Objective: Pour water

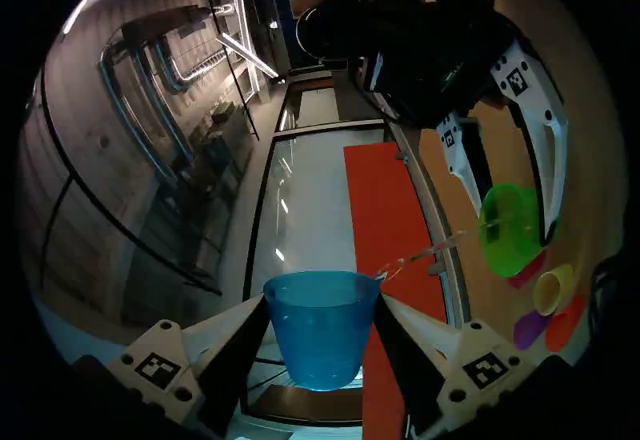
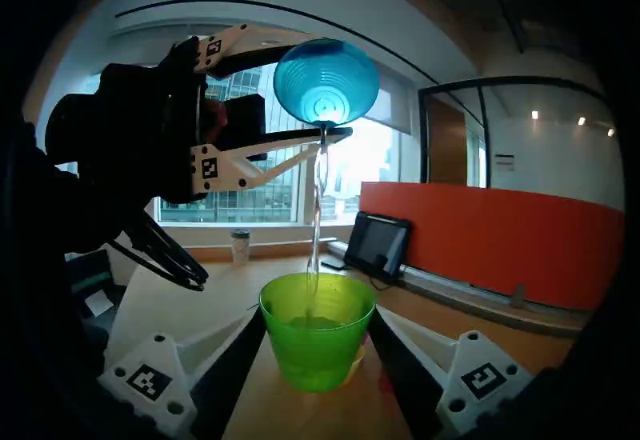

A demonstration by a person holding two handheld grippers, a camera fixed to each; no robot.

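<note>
In the left gripper view my left gripper (image 1: 322, 336) is shut on a translucent blue cup (image 1: 320, 328), tipped on its side. A thin stream of water (image 1: 420, 254) runs from its rim toward the green cup (image 1: 510, 228), which the other gripper (image 1: 512, 192) holds farther off. In the right gripper view my right gripper (image 2: 318, 344) is shut on the upright green cup (image 2: 318, 340), partly filled. The blue cup (image 2: 326, 82) hangs tilted above it in the left gripper (image 2: 320, 84), and the water (image 2: 318, 200) falls into the green cup.
A wooden table (image 2: 200, 280) lies below. Yellow (image 1: 555, 288), purple (image 1: 529, 328) and orange (image 1: 566, 322) cups stand on it. A tablet (image 2: 378, 245) leans by an orange partition (image 2: 496, 236). A paper cup (image 2: 240, 245) stands at the window sill.
</note>
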